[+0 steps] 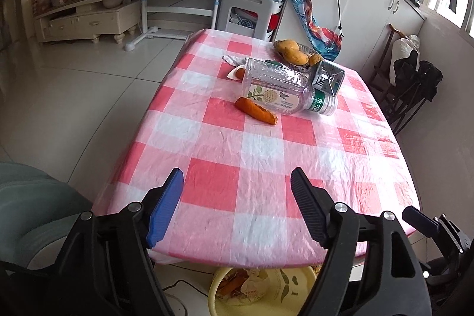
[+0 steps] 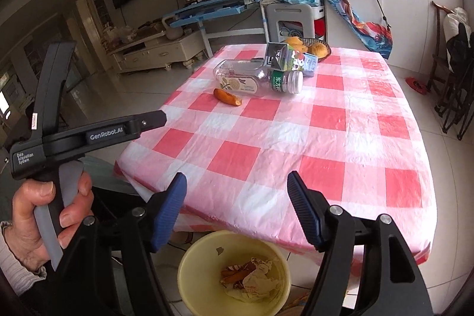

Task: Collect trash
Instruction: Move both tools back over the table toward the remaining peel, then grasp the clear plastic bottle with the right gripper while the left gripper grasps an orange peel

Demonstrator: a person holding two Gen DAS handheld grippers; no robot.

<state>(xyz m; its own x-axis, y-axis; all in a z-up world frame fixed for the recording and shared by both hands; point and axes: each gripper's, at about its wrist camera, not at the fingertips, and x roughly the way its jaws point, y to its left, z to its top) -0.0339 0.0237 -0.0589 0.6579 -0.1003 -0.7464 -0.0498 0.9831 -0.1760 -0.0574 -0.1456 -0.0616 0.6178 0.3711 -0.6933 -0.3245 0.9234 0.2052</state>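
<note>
Jaws on both the left gripper (image 1: 237,182) and right gripper (image 2: 237,185) gape empty, yellow bin (image 2: 189,262) just below already holding scraps, while bottle (image 1: 278,91), carton (image 1: 327,77) and carrot piece (image 1: 256,110) wait well ahead.

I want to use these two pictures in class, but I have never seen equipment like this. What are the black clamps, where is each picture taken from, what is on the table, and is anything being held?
A person holds a hand-operated two-finger gripper in each hand; a camera on each looks along its fingers. One picture comes from the left gripper, the other from the right gripper, where the hand on the left tool also shows. Both are open and empty. On the checked table lie a carrot piece, a plastic bottle on its side, a carton and a fruit bowl. A yellow bin on the floor holds scraps.
</note>
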